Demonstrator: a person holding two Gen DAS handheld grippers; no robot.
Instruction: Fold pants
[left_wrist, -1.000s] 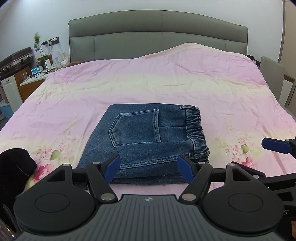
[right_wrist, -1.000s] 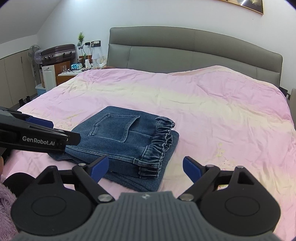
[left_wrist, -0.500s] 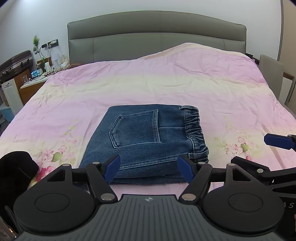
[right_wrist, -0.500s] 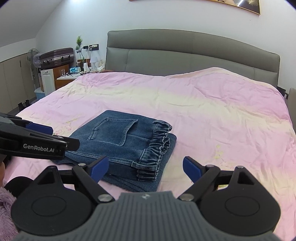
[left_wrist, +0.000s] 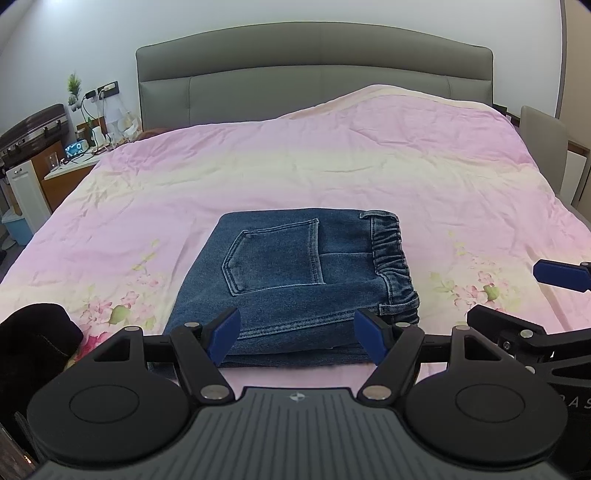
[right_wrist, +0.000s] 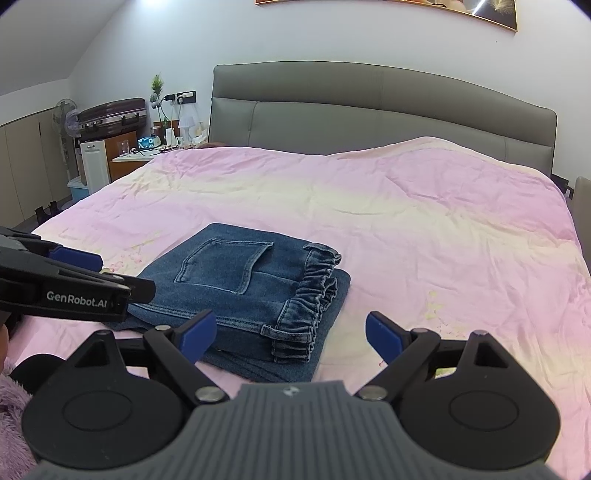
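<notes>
The pants (left_wrist: 299, 280) lie folded in a compact stack on the bed (left_wrist: 332, 177), well short of the headboard (left_wrist: 314, 70). Left gripper (left_wrist: 297, 332) and right gripper (right_wrist: 291, 334) are released, holding nothing. Folding looks finished.

Open quilt (left_wrist: 332, 173): wide bare stretch toward the headboard (left_wrist: 314, 70) and right edge.
Near edge: folded pants (left_wrist: 295, 280) block the middle.
Near-left corner: black cloth (left_wrist: 35, 343) lies there.
</notes>
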